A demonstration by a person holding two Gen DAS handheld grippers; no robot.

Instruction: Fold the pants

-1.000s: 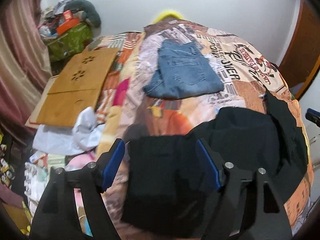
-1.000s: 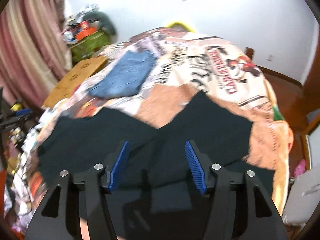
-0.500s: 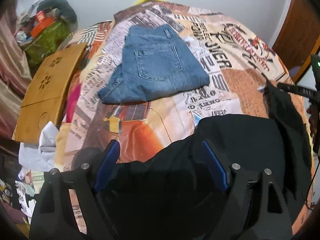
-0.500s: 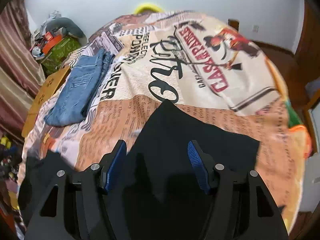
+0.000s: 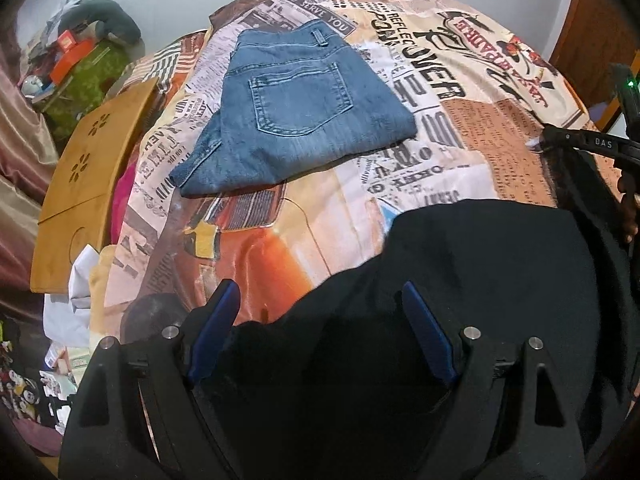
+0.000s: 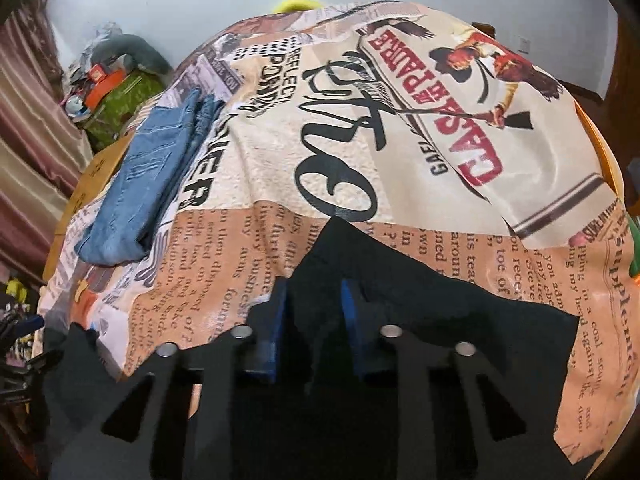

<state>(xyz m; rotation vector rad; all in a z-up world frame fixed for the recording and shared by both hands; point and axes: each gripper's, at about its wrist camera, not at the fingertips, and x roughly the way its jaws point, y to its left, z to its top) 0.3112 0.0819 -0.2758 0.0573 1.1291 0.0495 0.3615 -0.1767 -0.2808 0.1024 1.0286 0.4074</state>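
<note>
Black pants (image 5: 480,272) lie spread across the near part of a printed bedspread (image 5: 480,120). My left gripper (image 5: 320,300) hangs over their near edge with its jaws wide, open, dark cloth lying loosely between the blue pads. In the right wrist view the black pants (image 6: 440,320) come to a point on the bedspread (image 6: 360,120). My right gripper (image 6: 314,292) is closing its jaws there, and the blue pads pinch a raised fold of black cloth. A finger of that right gripper (image 5: 580,144) also shows at the left wrist view's right edge, at the pants' far corner.
Folded blue jeans (image 5: 296,116) lie further up the bed, also at the left as jeans (image 6: 148,184). A wooden board (image 5: 88,168) leans beside the bed's left side, with white cloth (image 5: 76,292) below it. A cluttered green pile (image 5: 92,72) sits in the far left corner.
Both grippers came forward and down over the bed onto the black pants. The right jaws went from wide apart to narrow around a fold of black cloth. The left jaws stay wide.
</note>
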